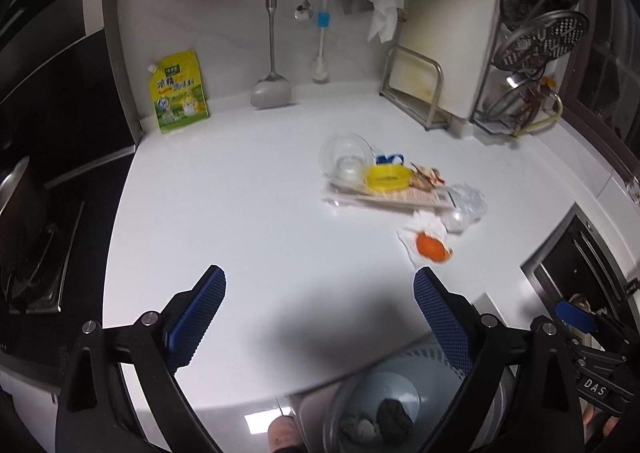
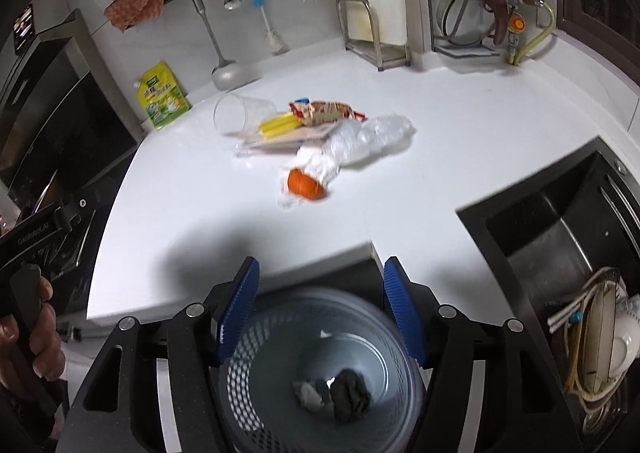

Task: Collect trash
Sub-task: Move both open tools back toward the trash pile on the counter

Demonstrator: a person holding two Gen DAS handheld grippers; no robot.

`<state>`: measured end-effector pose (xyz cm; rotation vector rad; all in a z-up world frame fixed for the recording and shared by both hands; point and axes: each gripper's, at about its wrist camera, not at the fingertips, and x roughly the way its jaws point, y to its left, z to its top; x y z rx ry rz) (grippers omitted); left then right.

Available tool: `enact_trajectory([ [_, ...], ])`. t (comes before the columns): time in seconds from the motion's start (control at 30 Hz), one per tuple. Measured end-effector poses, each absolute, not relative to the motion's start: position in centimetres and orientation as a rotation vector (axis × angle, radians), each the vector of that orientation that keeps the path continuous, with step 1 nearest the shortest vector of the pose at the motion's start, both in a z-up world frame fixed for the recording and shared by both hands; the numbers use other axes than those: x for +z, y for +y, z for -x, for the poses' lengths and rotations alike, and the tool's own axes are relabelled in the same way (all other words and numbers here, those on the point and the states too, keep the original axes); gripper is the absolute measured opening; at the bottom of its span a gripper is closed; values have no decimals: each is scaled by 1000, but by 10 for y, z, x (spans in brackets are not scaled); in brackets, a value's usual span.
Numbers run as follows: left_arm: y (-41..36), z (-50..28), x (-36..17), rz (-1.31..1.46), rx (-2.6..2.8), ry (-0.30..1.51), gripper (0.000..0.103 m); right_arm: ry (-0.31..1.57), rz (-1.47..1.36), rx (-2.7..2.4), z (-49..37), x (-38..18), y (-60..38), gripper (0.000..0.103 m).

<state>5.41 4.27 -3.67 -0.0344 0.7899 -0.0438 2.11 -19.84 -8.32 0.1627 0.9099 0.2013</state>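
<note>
A trash pile lies on the white counter [image 1: 248, 213]: an orange piece on a white tissue [image 1: 431, 247] [image 2: 306, 183], a tipped clear cup [image 1: 346, 159] [image 2: 236, 113], a yellow lid [image 1: 388, 177], a snack wrapper [image 2: 328, 111] and a crushed clear bottle [image 2: 376, 137]. My left gripper [image 1: 320, 271] stands wide open and empty over the counter's near edge, short of the pile. Open too, my right gripper [image 2: 320, 261] hangs above a mesh bin [image 2: 248, 373] below the counter front. Dark and grey crumpled scraps [image 2: 348, 393] lie in the bin, whose wall [image 1: 416, 359] also shows in the left wrist view.
A yellow-green pouch [image 1: 178, 93] leans on the back wall under hanging utensils [image 1: 272, 33]. A cutting board rack [image 1: 416, 93] and a lid rack [image 1: 532, 65] stand at the back right. A stove [image 1: 40, 213] is left, a sink [image 2: 560, 237] right. A hand [image 2: 28, 333] holds the left gripper's handle.
</note>
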Motion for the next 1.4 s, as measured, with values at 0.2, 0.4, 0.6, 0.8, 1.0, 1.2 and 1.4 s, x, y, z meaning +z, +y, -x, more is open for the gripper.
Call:
enact_trajectory([
  [0.2, 60, -106, -42, 29, -51, 757, 94, 894, -168, 160, -60, -82, -182, 63],
  [0.4, 70, -158, -58, 10, -70, 750, 94, 876, -187, 108, -97, -88, -169, 63],
  [0.6, 73, -198, -77, -6, -118, 756, 94, 846, -180, 69, -143, -93, -151, 63],
  [0.8, 68, -225, -98, -46, -170, 778, 94, 829, -143, 35, -178, -102, -137, 63],
  [1.0, 64, -243, -114, -62, -201, 787, 94, 829, -71, -3, -205, -115, -131, 63],
  [1.2, 59, -254, -124, -69, -221, 791, 94, 830, -109, 4, -220, -122, -132, 63],
  [1.4, 59, -260, -128, -53, -225, 797, 94, 829, -132, -13, -232, -124, -126, 63],
])
